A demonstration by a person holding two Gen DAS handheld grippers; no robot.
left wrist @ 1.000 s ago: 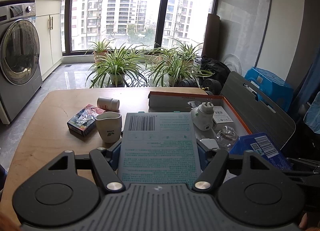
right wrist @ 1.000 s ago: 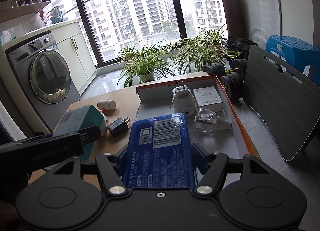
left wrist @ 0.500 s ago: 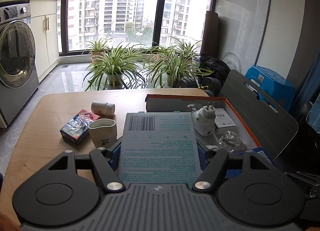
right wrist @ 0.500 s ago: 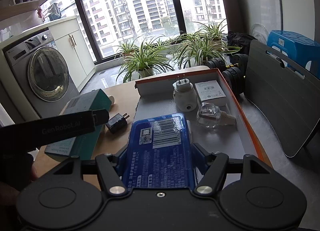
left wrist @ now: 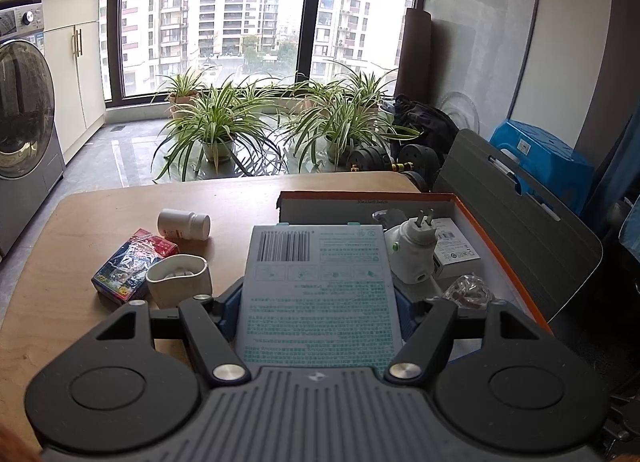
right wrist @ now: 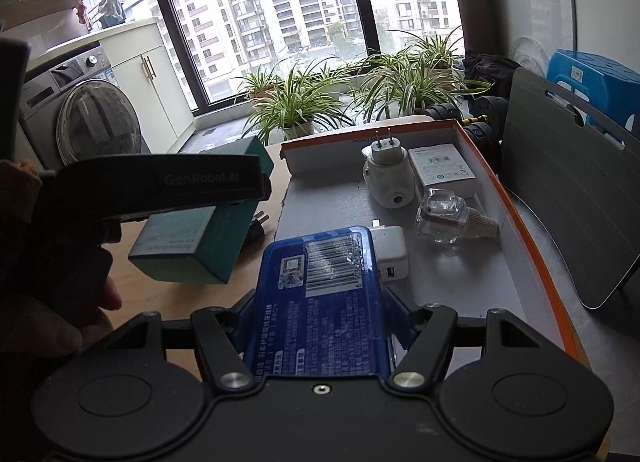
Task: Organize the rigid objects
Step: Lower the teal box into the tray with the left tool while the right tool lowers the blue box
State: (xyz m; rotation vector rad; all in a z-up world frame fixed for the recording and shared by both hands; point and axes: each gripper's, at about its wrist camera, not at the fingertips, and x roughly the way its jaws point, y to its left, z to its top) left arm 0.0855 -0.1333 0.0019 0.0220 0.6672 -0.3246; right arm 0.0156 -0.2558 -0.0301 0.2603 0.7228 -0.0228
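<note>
A flat pale-blue cardboard box printed with a barcode and teal text is being held clamped between the jaws of the left gripper, above the edge where the wooden table meets the orange-rimmed open cardboard tray; a flat dark-blue plastic-wrapped pack with a white barcode label is being gripped in the same way by the right gripper, over the near part of the tray.

Compared with a second ago, the left gripper's view is being shifted across the table: the white ceramic cup, the colourful small carton and the white pill bottle lying on its side are being seen further out to the left, and the dark-blue pack is no longer being shown at the right edge of that view; in the right wrist view, the teal box and the left gripper's black body are now being seen larger and closer to the tray, hiding most of the black plug adapter; both grips are unchanged.

Inside the tray, the white plug-in device with two prongs, the small white labelled box, the clear faceted bulb and the white charger block are lying where they were.
</note>
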